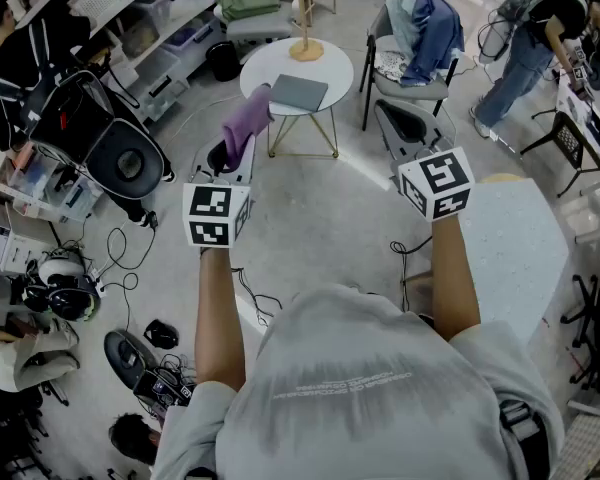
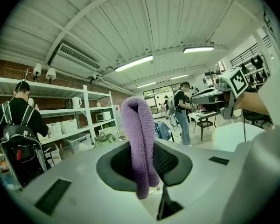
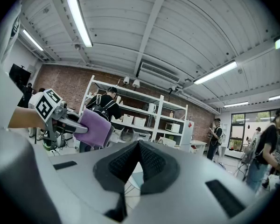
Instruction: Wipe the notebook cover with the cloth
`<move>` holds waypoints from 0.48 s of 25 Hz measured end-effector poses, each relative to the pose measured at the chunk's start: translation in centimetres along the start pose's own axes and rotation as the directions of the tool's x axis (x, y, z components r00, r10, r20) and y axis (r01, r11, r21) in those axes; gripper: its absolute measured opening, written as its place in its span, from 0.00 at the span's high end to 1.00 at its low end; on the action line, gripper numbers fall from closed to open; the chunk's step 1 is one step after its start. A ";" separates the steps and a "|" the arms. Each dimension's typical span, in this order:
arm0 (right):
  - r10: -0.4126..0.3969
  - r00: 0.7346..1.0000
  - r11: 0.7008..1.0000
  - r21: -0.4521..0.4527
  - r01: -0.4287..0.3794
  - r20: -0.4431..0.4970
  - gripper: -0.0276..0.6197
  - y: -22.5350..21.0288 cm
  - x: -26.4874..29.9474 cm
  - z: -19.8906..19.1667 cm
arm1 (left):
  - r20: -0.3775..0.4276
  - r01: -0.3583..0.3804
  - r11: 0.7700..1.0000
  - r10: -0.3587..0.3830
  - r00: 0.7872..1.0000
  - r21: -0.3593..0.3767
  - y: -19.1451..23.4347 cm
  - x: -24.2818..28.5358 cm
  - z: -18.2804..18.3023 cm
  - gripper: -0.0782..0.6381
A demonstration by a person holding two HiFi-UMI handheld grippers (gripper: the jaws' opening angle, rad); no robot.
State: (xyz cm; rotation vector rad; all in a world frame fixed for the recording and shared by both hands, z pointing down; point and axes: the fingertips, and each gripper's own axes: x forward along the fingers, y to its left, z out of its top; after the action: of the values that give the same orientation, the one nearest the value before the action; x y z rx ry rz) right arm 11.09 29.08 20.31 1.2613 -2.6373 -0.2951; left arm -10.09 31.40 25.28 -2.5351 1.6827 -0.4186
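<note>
notebook [image 1: 298, 92] lies on the round bench [image 1: 335, 68], ahead-right of the cloth [image 1: 245, 123] pinched in your left fingers [image 2: 170, 164]; right fingers [image 3: 154, 164] closed, empty, farther off.

The head view looks steeply down from above the person's shoulders onto a distant round white table [image 1: 332, 66]. Both gripper views sit just behind their jaws, angled up towards the ribbed white ceiling [image 2: 144, 22]. All three views share the folded purple fleece cloth [image 1: 245, 123].
</note>
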 end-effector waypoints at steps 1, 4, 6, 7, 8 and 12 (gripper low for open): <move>0.003 1.000 1.000 -0.001 -0.003 0.000 0.96 -0.1 0.2 -0.1 | -0.003 0.000 1.000 0.000 1.000 0.002 -0.1 0.2 0.0 0.79; 0.012 1.000 1.000 -0.009 -0.012 -0.004 0.96 -0.4 0.6 -0.4 | -0.009 -0.001 1.000 0.001 1.000 0.002 -0.1 0.8 -0.2 0.79; 0.019 1.000 1.000 -0.014 -0.019 -0.007 0.96 -0.3 0.7 -0.5 | -0.014 -0.004 1.000 0.004 1.000 -0.003 0.0 0.9 -0.3 0.79; 0.022 1.000 1.000 -0.014 -0.022 -0.008 0.96 -0.4 0.7 -0.5 | -0.018 -0.006 1.000 0.006 1.000 -0.006 0.0 0.9 -0.3 0.79; 0.024 1.000 1.000 -0.012 -0.024 -0.007 0.96 -0.4 0.7 -0.5 | -0.022 -0.008 1.000 0.008 1.000 -0.006 -0.1 0.9 -0.3 0.79; 0.031 0.999 1.000 -0.002 -0.031 0.008 0.96 -1.2 0.1 -1.0 | -0.035 -0.015 1.000 0.015 0.999 0.000 -1.2 1.1 -0.3 0.79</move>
State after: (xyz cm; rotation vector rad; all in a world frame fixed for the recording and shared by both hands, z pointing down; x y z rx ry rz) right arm 12.18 28.12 20.99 1.2197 -2.6596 -0.2985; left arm -8.75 30.92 26.04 -2.5288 1.7127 -0.4645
